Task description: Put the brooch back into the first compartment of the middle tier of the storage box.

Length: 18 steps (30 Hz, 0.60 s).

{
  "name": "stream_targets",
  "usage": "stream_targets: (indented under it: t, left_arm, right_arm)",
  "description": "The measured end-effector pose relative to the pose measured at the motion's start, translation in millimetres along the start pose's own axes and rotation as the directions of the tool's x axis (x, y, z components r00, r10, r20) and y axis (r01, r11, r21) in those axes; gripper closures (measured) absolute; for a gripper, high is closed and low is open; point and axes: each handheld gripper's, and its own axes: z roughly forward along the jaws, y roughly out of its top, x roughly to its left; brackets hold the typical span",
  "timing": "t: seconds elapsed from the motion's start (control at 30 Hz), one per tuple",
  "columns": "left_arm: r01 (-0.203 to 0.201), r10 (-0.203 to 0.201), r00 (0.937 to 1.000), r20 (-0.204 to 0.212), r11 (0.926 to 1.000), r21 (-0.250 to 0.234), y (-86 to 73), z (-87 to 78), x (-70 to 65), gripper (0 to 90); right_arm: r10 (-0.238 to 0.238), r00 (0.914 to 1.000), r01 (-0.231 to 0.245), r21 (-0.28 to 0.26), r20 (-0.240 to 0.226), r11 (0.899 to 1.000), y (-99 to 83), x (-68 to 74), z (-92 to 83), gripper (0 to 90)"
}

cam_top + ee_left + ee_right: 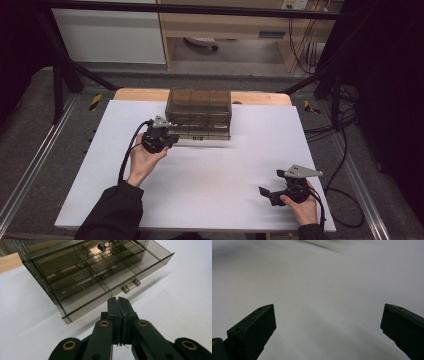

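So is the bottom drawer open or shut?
Open: the bottom drawer juts out from the organizer, its dividers showing from above. The compartments look empty.

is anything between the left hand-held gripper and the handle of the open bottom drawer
Nothing visible. The left hand-held gripper, jaws shut and empty, sits just in front of the drawer of the smoky plastic organizer. Its handle lies slightly to one side of the tips, with bare white table between.

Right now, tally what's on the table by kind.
Drawer box: 1
Pulled-out drawer: 1
Drawer knobs: 2
Grippers: 2, left, right
Total: 6
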Motion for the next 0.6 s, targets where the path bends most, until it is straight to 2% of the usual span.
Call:
stream_targets:
  t: [0.33, 0.43, 0.6]
  left_arm:
    - [0.013, -0.013, 0.9999, -0.004, 0.9999, 0.000, 8.6, 4.8, 3.7, 87.9]
    - [0.007, -0.007, 0.9999, -0.013, 1.0000, 0.001, 12.2, 5.9, 4.5, 88.0]
    - [0.021, -0.021, 0.9997, -0.015, 0.9998, 0.000, 15.0, 8.8, 6.8, 87.9]
  right_arm:
    - [0.000, 1.0000, 0.000, 0.001, -0.002, 1.000, -0.1, 0.0, 0.1, 0.5]
    - [-0.002, 1.0000, 0.002, -0.001, -0.001, 1.000, -0.1, -0.1, 0.0, 0.5]
    - [-0.002, 1.0000, 0.002, 0.000, -0.002, 1.000, -0.1, -0.1, 0.0, 0.5]
